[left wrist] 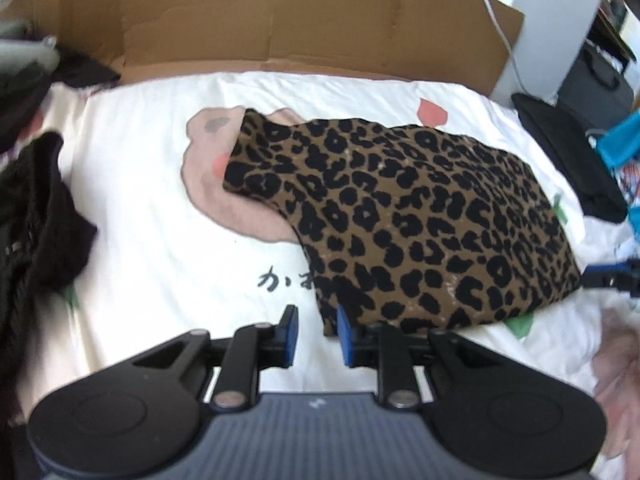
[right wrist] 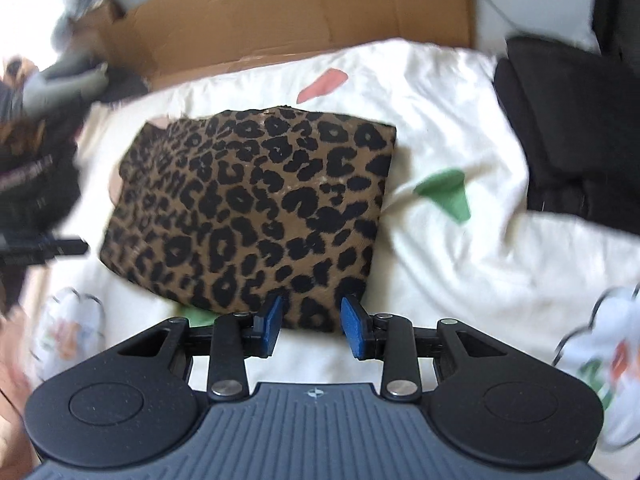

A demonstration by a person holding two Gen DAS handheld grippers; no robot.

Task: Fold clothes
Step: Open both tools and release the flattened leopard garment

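A leopard-print garment [left wrist: 420, 216] lies folded into a compact shape on the white printed bedsheet [left wrist: 152, 184]. In the left wrist view my left gripper [left wrist: 317, 330] is open just in front of the garment's near left corner, nothing between its blue pads. The right wrist view shows the same garment [right wrist: 256, 204] from the other side. My right gripper [right wrist: 311, 322] is open at the garment's near edge, with the cloth showing between the pads but not pinched. The right gripper's tip [left wrist: 612, 278] shows at the right edge of the left view.
Brown cardboard [left wrist: 288, 28] stands along the far edge of the bed. Dark clothes [left wrist: 36, 208] are piled at the left, and a black bag [right wrist: 576, 136] sits at the right. A blue item [left wrist: 624, 140] lies far right. A white cable [left wrist: 496, 20] hangs by the wall.
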